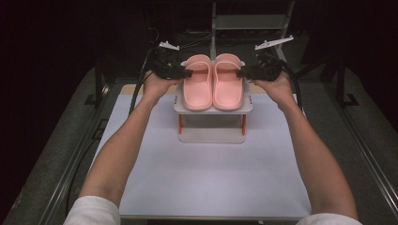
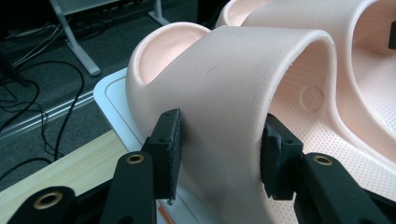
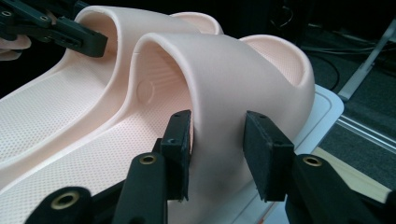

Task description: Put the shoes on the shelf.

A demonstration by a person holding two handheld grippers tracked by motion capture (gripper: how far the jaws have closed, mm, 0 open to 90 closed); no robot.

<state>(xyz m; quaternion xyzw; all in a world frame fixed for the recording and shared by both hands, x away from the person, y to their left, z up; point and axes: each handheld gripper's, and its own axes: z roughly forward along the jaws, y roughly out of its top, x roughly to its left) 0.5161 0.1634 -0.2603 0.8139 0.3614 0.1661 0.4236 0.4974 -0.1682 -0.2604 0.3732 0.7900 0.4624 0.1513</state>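
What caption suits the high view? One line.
Left tongs and right tongs straddle the straps of pink slippers on a white rack.

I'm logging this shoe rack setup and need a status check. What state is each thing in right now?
Left slipper: flat on the rack's top shelf, strap between the left gripper's jaws.
Right slipper: flat beside it, touching.
Left gripper: jaws open around the strap, small gaps at the pads.
Right gripper: jaws open around the right slipper's strap.
Rack: upright on the table, lower shelf bare.

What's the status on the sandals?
Left gripper and right gripper: jaws open astride the straps. Pink sandals paired on white rack. Nothing in the way.
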